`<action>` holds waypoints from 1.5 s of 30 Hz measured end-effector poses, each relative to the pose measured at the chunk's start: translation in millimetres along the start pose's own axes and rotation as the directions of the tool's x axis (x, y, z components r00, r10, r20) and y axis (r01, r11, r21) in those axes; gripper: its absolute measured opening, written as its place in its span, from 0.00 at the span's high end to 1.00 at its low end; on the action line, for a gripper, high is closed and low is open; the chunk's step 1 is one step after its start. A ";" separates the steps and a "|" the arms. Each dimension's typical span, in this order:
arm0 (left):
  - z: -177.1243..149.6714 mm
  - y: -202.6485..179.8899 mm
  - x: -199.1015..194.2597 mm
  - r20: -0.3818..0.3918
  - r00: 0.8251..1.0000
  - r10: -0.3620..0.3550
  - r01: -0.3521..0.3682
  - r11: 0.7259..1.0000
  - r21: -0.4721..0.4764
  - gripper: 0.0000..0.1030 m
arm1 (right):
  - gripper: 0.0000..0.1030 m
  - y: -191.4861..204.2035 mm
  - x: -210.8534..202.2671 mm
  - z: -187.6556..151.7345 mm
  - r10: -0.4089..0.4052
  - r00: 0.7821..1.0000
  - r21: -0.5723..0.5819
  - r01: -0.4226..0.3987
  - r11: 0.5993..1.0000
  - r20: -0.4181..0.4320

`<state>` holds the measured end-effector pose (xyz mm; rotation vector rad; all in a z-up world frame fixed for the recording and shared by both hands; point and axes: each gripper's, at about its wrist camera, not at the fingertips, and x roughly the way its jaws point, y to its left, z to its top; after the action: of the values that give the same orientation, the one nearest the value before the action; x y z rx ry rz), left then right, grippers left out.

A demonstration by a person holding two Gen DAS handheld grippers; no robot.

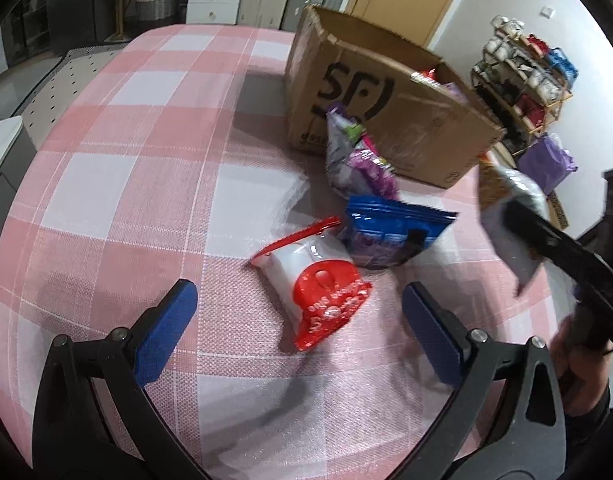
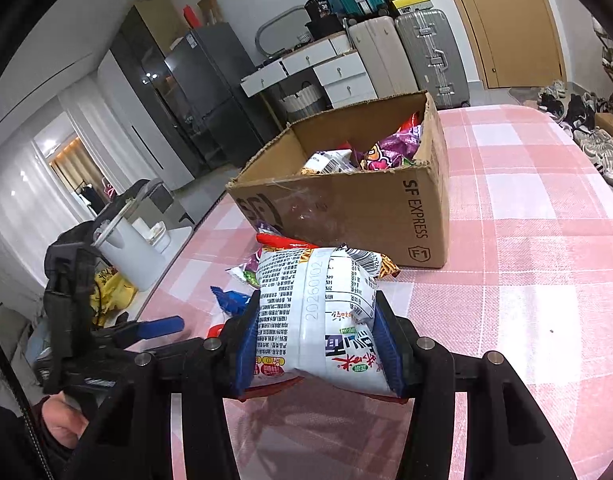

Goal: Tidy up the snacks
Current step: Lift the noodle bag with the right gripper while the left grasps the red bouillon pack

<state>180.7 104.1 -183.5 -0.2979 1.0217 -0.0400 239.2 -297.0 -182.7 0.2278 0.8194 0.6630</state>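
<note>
Snacks lie in a small heap on the pink-and-white checked counter [image 1: 154, 184], just at 6 o'clock of the cardboard box [image 2: 346, 208]. In the left wrist view, a red-and-white packet [image 1: 318, 292] sits nearest the left tool [image 1: 298, 312], whose blue pads stand wide apart, released, with nothing between them. At 1 o'clock from that packet lies a blue packet [image 1: 390, 228], touching it, and beyond that a purple-and-silver packet [image 1: 354, 156] leans against the box's front wall.

The right tool [image 2: 318, 340] is clenched on a white printed packet [image 2: 318, 308], its blue pads pressing both sides so the wrapper puckers; the packet is lifted off the cloth, pointing toward the box at 12 o'clock. Black print, a barcode and a red-orange edge show on it.

The box is open at the top, its rim ragged and torn at the near right corner, with purple, red and white packets already inside. Bare cloth spreads wide at 3 o'clock of the box in the right wrist view, and at 9 o'clock in the left wrist view. The counter's edge runs close along the left in the right wrist view, with a white container [image 2: 126, 244] just past it.
</note>
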 end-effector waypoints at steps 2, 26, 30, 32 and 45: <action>2.7 0.0 7.3 -0.017 1.000 0.011 -0.011 1.000 -0.010 0.01 | 0.50 -2.3 -4.3 -1.6 0.005 1.000 0.004 -0.005 1.000 0.005; 13.2 5.9 24.2 -0.055 0.996 0.064 -0.061 0.997 0.056 0.82 | 0.50 -17.4 -24.3 -5.7 0.013 0.999 0.048 -0.015 0.999 0.041; 9.1 8.9 16.0 -0.040 0.998 0.045 -0.042 0.996 0.074 0.83 | 0.50 -12.0 -28.4 -7.2 0.015 0.999 0.037 -0.017 0.999 0.047; 9.3 9.1 17.4 -0.035 0.999 0.039 -0.036 0.996 0.086 0.83 | 0.50 -8.0 -31.8 -7.7 0.010 0.999 0.028 -0.011 1.000 0.052; 3.3 4.8 -35.3 0.031 0.998 -0.059 0.056 0.994 0.094 0.83 | 0.50 15.1 -59.5 -8.9 0.001 0.996 -0.012 0.000 1.000 0.086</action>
<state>164.5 115.5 -153.7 -0.2427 0.9745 -0.1338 196.2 -323.1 -146.3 0.2442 0.7324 0.6540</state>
